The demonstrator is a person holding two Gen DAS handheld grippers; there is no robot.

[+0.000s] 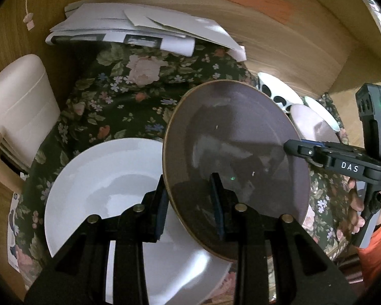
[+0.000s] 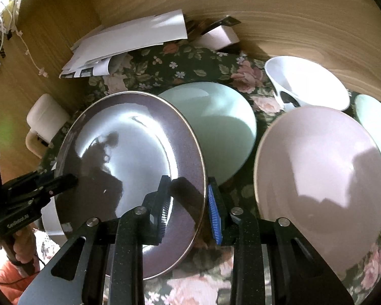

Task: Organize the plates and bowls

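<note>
A purple-grey plate (image 1: pixel 231 157) with a gold rim is held tilted above the floral cloth. My left gripper (image 1: pixel 190 203) is shut on its near-left rim. My right gripper (image 2: pixel 188 208) is shut on the opposite rim of the same plate (image 2: pixel 129 167); it also shows in the left wrist view (image 1: pixel 296 148). A large white plate (image 1: pixel 106 193) lies under the left gripper. A pale green plate (image 2: pixel 223 127) lies behind the purple one. A pink bowl (image 2: pixel 320 178), a white bowl with black spots (image 2: pixel 307 86) and another pale green dish (image 2: pixel 376 122) sit to the right.
A stack of white papers (image 1: pixel 144 30) lies at the back against the wooden wall (image 1: pixel 279 40). A cream mug (image 1: pixel 20 111) with a handle stands at the left. The floral cloth (image 1: pixel 119 94) covers the surface inside a wooden alcove.
</note>
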